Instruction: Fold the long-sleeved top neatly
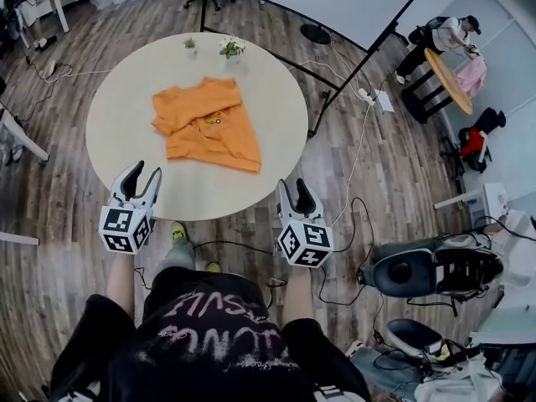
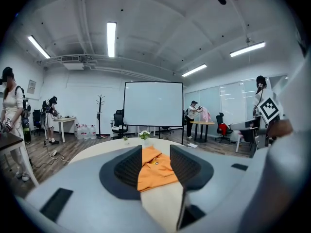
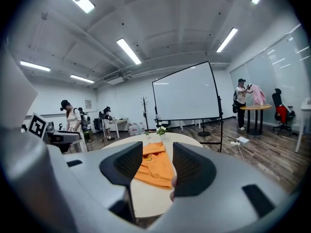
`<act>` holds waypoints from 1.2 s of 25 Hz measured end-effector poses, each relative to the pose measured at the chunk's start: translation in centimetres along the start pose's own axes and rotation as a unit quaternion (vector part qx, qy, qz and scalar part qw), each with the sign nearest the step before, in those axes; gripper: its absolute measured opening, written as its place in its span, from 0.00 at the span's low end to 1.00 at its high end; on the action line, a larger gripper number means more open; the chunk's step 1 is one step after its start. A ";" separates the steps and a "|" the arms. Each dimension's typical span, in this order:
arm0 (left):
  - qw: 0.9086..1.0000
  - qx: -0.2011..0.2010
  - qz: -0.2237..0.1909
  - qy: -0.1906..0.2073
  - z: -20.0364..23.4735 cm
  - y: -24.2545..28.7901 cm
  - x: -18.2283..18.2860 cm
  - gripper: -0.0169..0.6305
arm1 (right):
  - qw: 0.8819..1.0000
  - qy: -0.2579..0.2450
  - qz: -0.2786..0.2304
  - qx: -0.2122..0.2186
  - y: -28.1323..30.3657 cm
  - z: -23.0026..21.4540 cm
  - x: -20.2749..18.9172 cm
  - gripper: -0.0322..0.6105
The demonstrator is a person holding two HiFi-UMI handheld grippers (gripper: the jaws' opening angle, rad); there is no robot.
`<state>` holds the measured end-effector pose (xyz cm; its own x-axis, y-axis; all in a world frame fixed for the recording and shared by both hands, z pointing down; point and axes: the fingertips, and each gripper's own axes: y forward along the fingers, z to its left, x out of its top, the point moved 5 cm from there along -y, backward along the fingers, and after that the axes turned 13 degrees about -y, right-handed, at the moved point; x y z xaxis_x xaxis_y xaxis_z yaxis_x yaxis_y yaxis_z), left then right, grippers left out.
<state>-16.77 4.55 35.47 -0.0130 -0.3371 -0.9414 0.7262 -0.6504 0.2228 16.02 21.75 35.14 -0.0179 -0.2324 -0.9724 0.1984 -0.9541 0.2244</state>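
An orange long-sleeved top (image 1: 207,122) lies partly folded and rumpled on the round beige table (image 1: 126,99), a little past its middle. It also shows between the jaws as the top (image 2: 154,168) in the left gripper view and the top (image 3: 154,168) in the right gripper view. My left gripper (image 1: 141,184) hovers open at the table's near left edge, holding nothing. My right gripper (image 1: 294,198) hovers open at the near right edge, also with nothing in it. Both stand well short of the garment.
Two small potted plants (image 1: 231,49) stand at the table's far edge. A projector screen stand (image 1: 335,90) and cables (image 1: 356,166) lie to the right on the wooden floor. Other people (image 1: 444,36) work at tables around the room. A scooter-like machine (image 1: 427,270) sits at the lower right.
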 end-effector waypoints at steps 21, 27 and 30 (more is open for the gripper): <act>0.999 0.002 0.041 -0.024 13.5 10.9 1.7 0.30 | 0.998 -0.018 0.052 0.022 17.0 5.2 1.5 0.36; 0.998 -0.018 0.060 -0.024 16.7 14.8 2.1 0.30 | 0.997 -0.022 0.068 0.012 20.7 6.4 2.0 0.36; 0.997 -0.029 0.067 -0.021 17.9 16.8 2.3 0.30 | 0.997 -0.026 0.076 0.004 22.3 6.3 2.0 0.36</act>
<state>-16.92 -19.32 41.56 0.0583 -0.4475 -0.8924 0.7621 -0.5575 0.3293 14.22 -1.14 38.60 -0.0391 -0.3832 -0.9228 0.1954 -0.9086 0.3691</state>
